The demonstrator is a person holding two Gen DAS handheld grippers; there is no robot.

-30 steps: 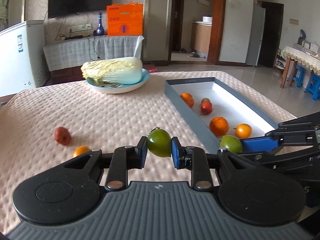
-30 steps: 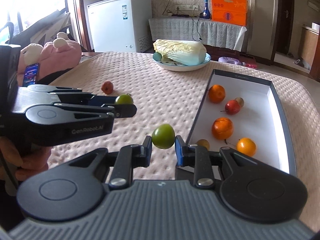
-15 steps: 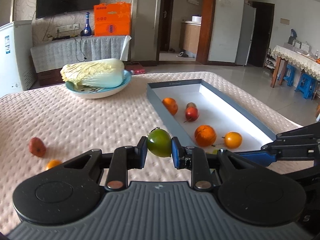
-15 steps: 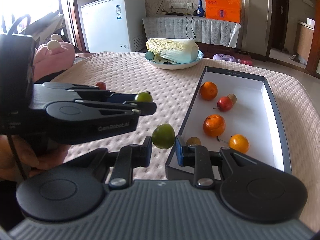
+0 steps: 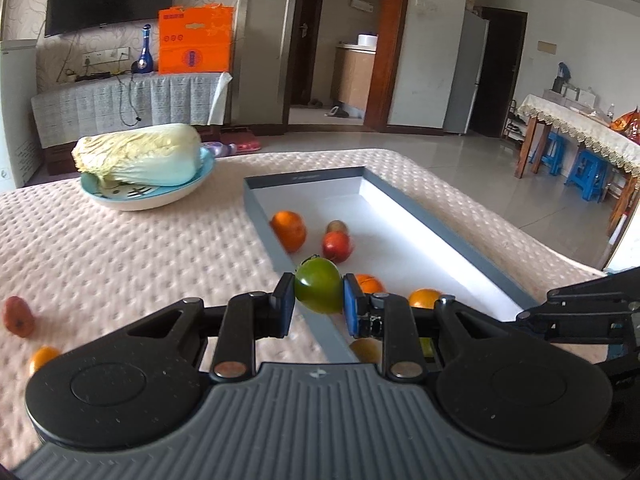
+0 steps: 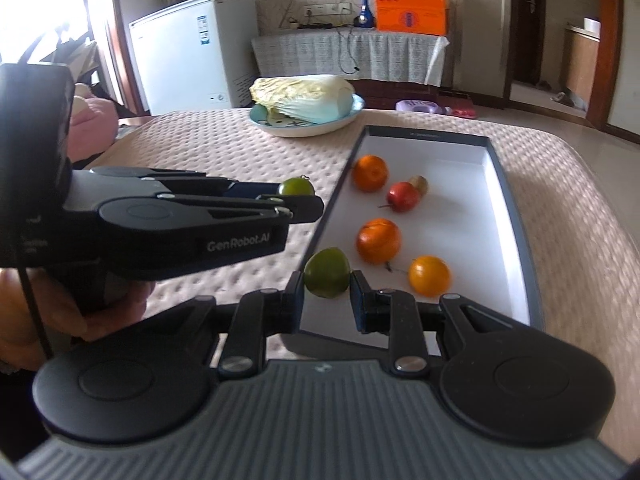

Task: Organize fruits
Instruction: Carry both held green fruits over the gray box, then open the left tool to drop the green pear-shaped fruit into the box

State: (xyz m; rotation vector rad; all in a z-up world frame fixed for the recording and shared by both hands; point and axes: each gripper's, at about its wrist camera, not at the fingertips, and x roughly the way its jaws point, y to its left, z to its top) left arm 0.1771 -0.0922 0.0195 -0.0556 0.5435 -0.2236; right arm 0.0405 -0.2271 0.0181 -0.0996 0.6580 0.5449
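My left gripper [image 5: 319,305] is shut on a green tomato [image 5: 319,286] and holds it above the near left wall of the grey box [image 5: 262,204]. My right gripper [image 6: 326,301] is shut on a second green fruit [image 6: 327,267], over the box's near left corner [image 6: 316,330]. The left gripper also shows in the right wrist view [image 6: 296,200], left of the box. The box holds oranges [image 6: 370,173] [image 6: 378,241] [image 6: 429,275], a red fruit [image 6: 404,197] and a brown fruit [image 6: 419,184]. A red fruit [image 5: 18,317] and a small orange [image 5: 42,358] lie on the tablecloth at left.
A blue plate [image 5: 120,200] with a Chinese cabbage [image 5: 138,154] stands at the back of the table, left of the box. A white freezer [image 6: 188,52] and a covered sideboard [image 6: 348,54] stand beyond the table. The table's right edge is close to the box.
Both grippers have moved right toward the box with their green fruits. The left fruit now hangs over the box's left wall; the right fruit is over the near corner.
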